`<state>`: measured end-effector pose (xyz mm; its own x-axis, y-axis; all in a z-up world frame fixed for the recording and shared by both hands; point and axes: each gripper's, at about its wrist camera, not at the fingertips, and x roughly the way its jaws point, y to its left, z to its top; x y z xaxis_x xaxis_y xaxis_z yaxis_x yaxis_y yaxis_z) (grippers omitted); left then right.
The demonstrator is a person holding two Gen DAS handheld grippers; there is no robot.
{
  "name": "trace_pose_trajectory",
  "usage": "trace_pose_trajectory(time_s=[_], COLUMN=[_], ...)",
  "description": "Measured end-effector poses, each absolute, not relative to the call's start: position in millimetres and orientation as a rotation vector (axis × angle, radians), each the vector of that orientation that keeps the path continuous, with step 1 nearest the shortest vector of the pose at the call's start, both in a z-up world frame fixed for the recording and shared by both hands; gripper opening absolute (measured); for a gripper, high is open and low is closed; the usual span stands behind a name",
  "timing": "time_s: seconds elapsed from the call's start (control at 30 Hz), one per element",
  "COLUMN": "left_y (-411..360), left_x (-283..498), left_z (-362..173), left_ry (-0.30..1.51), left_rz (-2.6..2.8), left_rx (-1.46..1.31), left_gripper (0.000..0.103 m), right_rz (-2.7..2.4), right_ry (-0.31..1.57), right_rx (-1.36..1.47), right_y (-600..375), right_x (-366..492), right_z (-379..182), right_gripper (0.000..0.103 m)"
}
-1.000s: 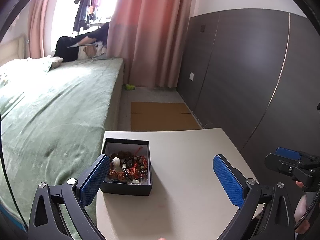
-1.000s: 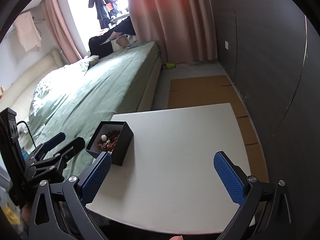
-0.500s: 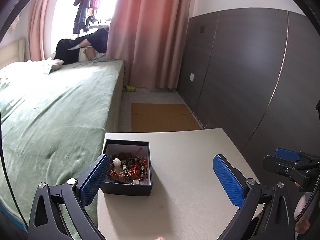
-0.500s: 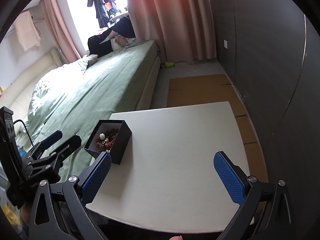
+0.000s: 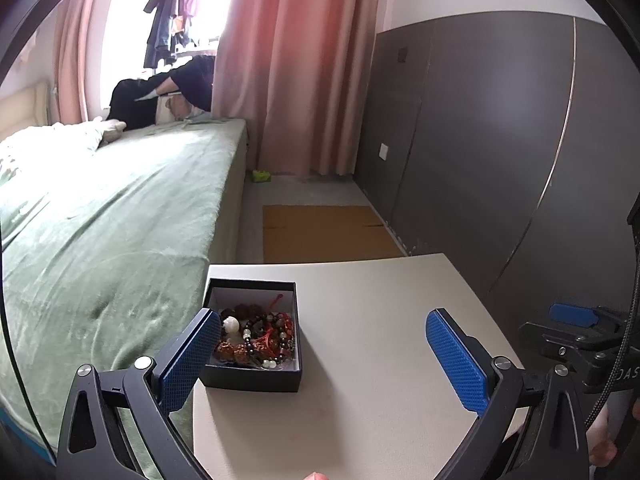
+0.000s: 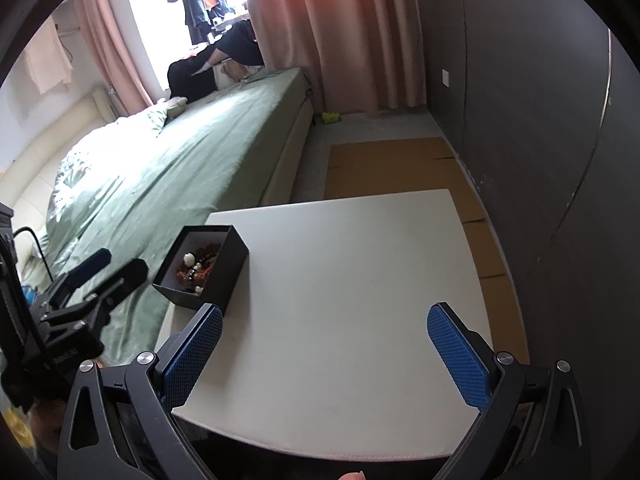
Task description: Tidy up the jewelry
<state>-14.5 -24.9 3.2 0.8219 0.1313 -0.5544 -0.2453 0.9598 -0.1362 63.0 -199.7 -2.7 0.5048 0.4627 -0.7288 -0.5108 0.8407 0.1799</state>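
A small black box (image 5: 251, 376) stands open near the left edge of a white table (image 5: 380, 400). It holds a tangle of bead bracelets (image 5: 258, 338), red, brown, dark and white. My left gripper (image 5: 324, 356) is open and empty, held just short of the box, its left pad beside the box's near left corner. My right gripper (image 6: 325, 354) is open and empty above the table's near edge. The box (image 6: 224, 280) lies ahead and to its left in the right wrist view. The left gripper also shows there (image 6: 92, 276), and the right one shows in the left wrist view (image 5: 576, 320).
A bed with a green cover (image 5: 100, 232) runs along the table's left side. A dark panelled wall (image 5: 500, 160) stands on the right. Flat cardboard (image 5: 324, 232) lies on the floor beyond the table, before pink curtains (image 5: 300, 72).
Both views have drifted slightly; the box sits a touch closer to the left gripper. Both grippers stay open and empty.
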Motion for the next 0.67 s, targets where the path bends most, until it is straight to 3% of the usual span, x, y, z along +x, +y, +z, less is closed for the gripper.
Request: trace_pose_trajectory(time_s=[0.67], left_y=[-23], left_x=[-9], left_z=[-7], left_ry=[0.637], left_rz=[0.198], left_rx=[-0.188], left_gripper=[0.102], right_rz=[0.543], right_ry=[0.902], right_rx=[-0.061], right_y=[-208], right_x=[69], right_z=[-11], right_gripper=[0.103])
